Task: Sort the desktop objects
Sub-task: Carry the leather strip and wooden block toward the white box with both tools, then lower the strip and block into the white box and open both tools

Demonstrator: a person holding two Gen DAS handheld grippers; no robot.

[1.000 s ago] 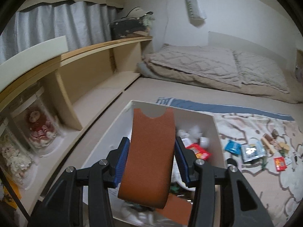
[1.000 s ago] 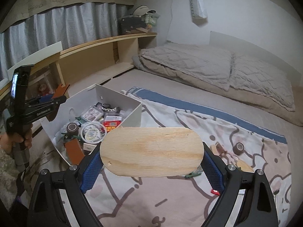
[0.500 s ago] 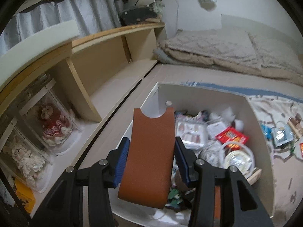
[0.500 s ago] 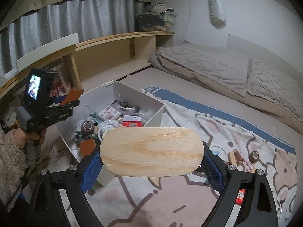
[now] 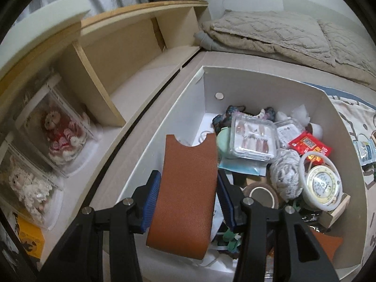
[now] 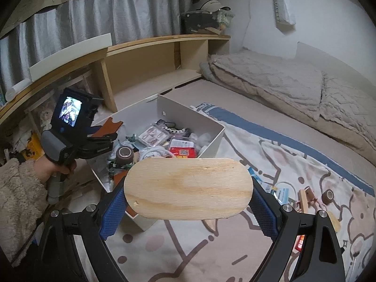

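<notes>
1. Your left claw (image 5: 188, 197) is clamped on a brown leather-look sleeve (image 5: 185, 188), held over the near-left corner of the white box (image 5: 258, 80).
2. The sleeve's lower end hides whatever lies in the box beneath it.
3. Your right claw (image 6: 188, 204) grips a rounded plywood board (image 6: 188, 188) by its ends, above the patterned blanket (image 6: 188, 246) just beside the box.
4. The board covers the box's near corner.
5. A red packet (image 6: 299, 243) on the blanket is cut off behind the right finger.
6. The box's contents are jumbled; only a tape roll (image 5: 260, 193) and a red wrapper (image 5: 309, 144) read clearly.

Black gripper (image 5: 188, 202), blue pads (image 5: 151, 202), fuzzy beige sleeve (image 6: 18, 188)
</notes>
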